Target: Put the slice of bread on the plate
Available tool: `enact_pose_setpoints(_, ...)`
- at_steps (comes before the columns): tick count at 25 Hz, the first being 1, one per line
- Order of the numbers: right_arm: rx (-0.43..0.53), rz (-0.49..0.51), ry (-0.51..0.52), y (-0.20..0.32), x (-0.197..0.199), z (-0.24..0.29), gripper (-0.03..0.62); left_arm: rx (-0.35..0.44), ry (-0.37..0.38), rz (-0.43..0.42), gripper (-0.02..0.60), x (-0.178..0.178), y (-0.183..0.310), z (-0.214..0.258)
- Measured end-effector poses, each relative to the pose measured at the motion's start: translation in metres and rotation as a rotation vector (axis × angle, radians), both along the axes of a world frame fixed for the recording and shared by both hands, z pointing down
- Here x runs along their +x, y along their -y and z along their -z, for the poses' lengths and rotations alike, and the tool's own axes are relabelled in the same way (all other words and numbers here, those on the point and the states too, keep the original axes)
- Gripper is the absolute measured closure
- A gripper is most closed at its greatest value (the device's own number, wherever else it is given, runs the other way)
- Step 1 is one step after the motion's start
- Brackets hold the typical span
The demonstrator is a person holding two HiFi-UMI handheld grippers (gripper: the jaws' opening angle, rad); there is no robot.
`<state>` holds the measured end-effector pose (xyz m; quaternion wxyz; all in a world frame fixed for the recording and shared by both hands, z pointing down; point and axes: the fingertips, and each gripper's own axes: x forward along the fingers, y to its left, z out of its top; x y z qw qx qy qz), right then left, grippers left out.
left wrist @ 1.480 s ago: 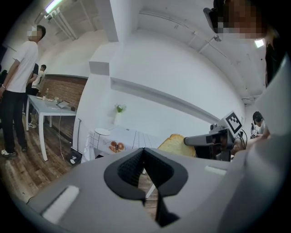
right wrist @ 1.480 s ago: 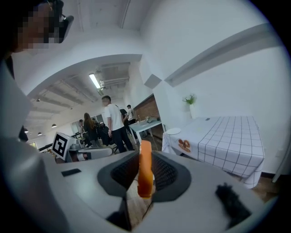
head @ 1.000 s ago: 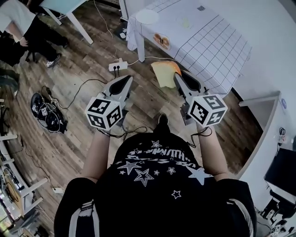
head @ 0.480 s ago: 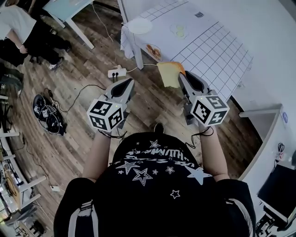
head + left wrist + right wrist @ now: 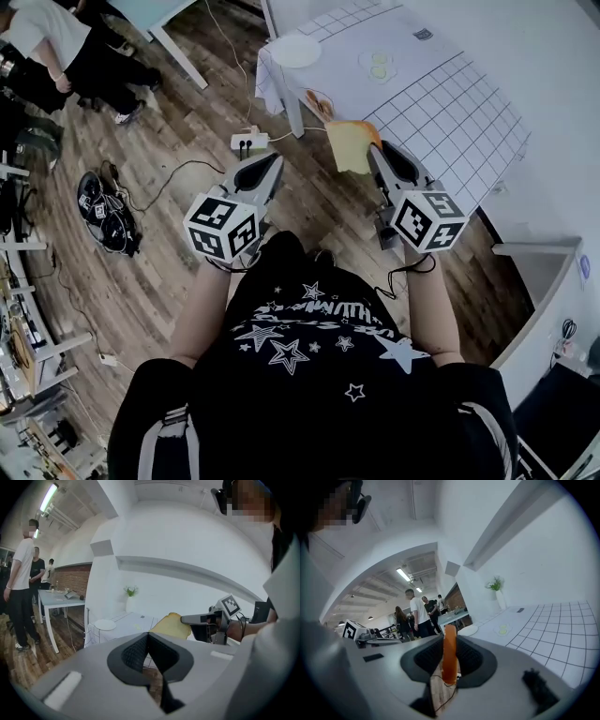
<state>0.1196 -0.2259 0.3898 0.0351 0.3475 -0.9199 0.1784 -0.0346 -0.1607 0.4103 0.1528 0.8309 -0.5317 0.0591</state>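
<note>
1. my right gripper (image 5: 378, 155) clamps the bread slice (image 5: 350, 146) edge-on, mid-frame, over the floor (image 5: 178, 234).
2. the plate (image 5: 296, 51) sits up-left of it, on the table (image 5: 441, 103) corner.
3. my left gripper (image 5: 270, 165) is closed on nothing.

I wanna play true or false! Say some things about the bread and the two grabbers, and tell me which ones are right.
1. The right gripper is holding the slice of bread. True.
2. The bread lies on the white plate. False: the plate is bare, and the bread is up in the gripper's jaws, away from it.
3. The left gripper has its jaws together with nothing between them. True.
4. The table has a plain red cloth. False: its cloth is white with a grid of dark lines.
</note>
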Motion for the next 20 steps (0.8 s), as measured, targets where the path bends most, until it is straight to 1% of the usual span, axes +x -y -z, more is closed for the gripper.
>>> enact_pose_setpoints(3, -0.035, 0.011, 0.005, 0.022, -0.003, -0.002, 0.505, -0.018, -0.001, 0.035, 0.574, -0.007, 0.020, 0.008)
enact_pose_setpoints(6, -0.056, 0.027, -0.004, 0.038, -0.008, -0.003, 0.505, -0.038, -0.002, 0.050, 0.574, -0.013, 0.040, 0.007)
enact_pose_setpoints(9, -0.063, 0.018, -0.020, 0.051, -0.012, -0.007, 0.504, -0.044, -0.014, 0.044, 0.574, -0.019, 0.055, 0.001)
enact_pose_setpoints(13, -0.050, -0.003, -0.038, 0.072, -0.020, -0.005, 0.505, -0.043, -0.020, 0.019, 0.574, -0.028, 0.079, -0.003)
enact_pose_setpoints(16, -0.038, -0.009, -0.051, 0.091, -0.030, -0.004, 0.505, -0.033, -0.020, 0.011, 0.574, -0.040, 0.102, -0.003)
enact_pose_setpoints(20, -0.044, -0.021, -0.067, 0.119, -0.045, -0.008, 0.505, -0.041, -0.030, -0.002, 0.574, -0.057, 0.134, -0.009)
